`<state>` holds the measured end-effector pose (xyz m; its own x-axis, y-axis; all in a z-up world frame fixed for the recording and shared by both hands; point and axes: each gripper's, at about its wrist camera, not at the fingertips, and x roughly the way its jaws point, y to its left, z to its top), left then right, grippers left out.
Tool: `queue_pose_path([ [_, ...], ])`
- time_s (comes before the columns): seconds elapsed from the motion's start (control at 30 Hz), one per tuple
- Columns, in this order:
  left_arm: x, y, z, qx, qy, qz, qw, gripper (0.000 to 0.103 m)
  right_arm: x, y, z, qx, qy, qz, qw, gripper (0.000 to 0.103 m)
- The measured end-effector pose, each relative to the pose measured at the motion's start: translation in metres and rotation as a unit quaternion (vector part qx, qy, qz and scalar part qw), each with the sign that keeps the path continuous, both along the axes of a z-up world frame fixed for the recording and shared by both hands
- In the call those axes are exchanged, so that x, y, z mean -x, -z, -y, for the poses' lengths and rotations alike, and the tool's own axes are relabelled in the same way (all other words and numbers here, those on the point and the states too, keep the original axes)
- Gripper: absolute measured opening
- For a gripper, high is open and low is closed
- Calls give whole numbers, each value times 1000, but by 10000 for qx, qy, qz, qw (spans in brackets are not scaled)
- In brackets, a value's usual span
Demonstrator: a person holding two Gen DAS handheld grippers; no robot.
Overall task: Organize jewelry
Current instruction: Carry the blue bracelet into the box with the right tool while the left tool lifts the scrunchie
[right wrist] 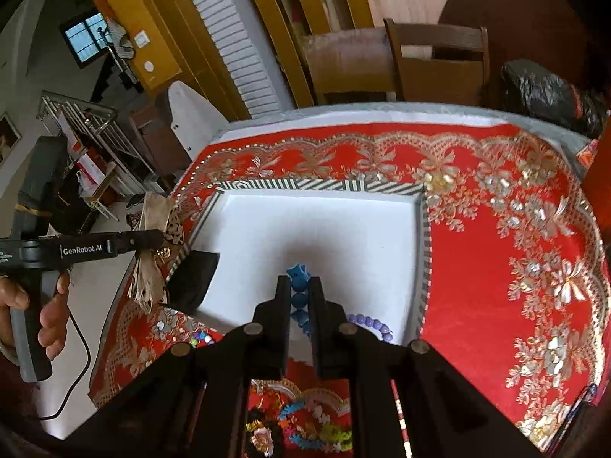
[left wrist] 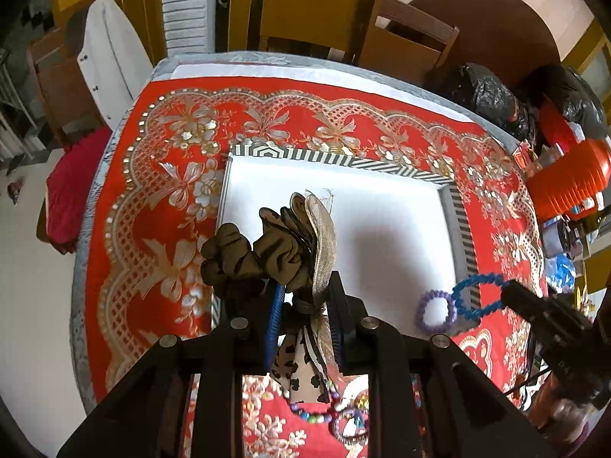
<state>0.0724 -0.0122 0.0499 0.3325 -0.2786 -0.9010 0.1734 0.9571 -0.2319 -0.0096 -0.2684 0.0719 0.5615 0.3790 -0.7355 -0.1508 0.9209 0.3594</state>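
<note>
A white tray with a striped rim (left wrist: 336, 158) (right wrist: 324, 184) lies on the red floral cloth. My left gripper (left wrist: 305, 290) is shut on a bunch of hair pieces, an olive-brown scrunchie (left wrist: 248, 255) with gold and leopard ribbons, held above the tray's near left corner. It shows from the side in the right wrist view (right wrist: 152, 244). My right gripper (right wrist: 298, 286) is shut on a blue beaded bracelet (right wrist: 298, 278) (left wrist: 477, 294) above the tray's near edge. A purple beaded bracelet (left wrist: 435, 311) (right wrist: 372, 326) lies in the tray's near right corner.
More beaded bracelets and hair ornaments (right wrist: 305, 427) (left wrist: 332, 416) lie on the cloth in front of the tray. Wooden chairs (left wrist: 401, 38) stand behind the table. Black bags (left wrist: 485, 99) and an orange container (left wrist: 569, 179) sit at the right.
</note>
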Motion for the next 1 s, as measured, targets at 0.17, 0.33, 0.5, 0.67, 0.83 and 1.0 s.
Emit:
queue_pose_path([
  [0.17,-25,16,0,206,-101,-244,9994,2,-19,18,-8,-37,2,-178,9998,9],
  [0.33,-42,29,10,202,-86,-319,9992,3,-37,39,-5,-83,129,-391,9991,9],
  [0.5,-62,44,6,-213,-283,-309,9989,3,-52,64,13,47,428,-733,9964,9],
  [0.67,-83,59,-4,-569,-513,-299,9966,3,-59,82,32,512,772,-910,9915,9],
  [0.83,-95,75,-4,-694,-556,-377,9953,3,-61,97,32,963,806,-1036,9867,9],
  [1.0,-100,81,2,-561,-450,-359,9968,7,-61,102,27,1142,705,-1060,9853,11],
])
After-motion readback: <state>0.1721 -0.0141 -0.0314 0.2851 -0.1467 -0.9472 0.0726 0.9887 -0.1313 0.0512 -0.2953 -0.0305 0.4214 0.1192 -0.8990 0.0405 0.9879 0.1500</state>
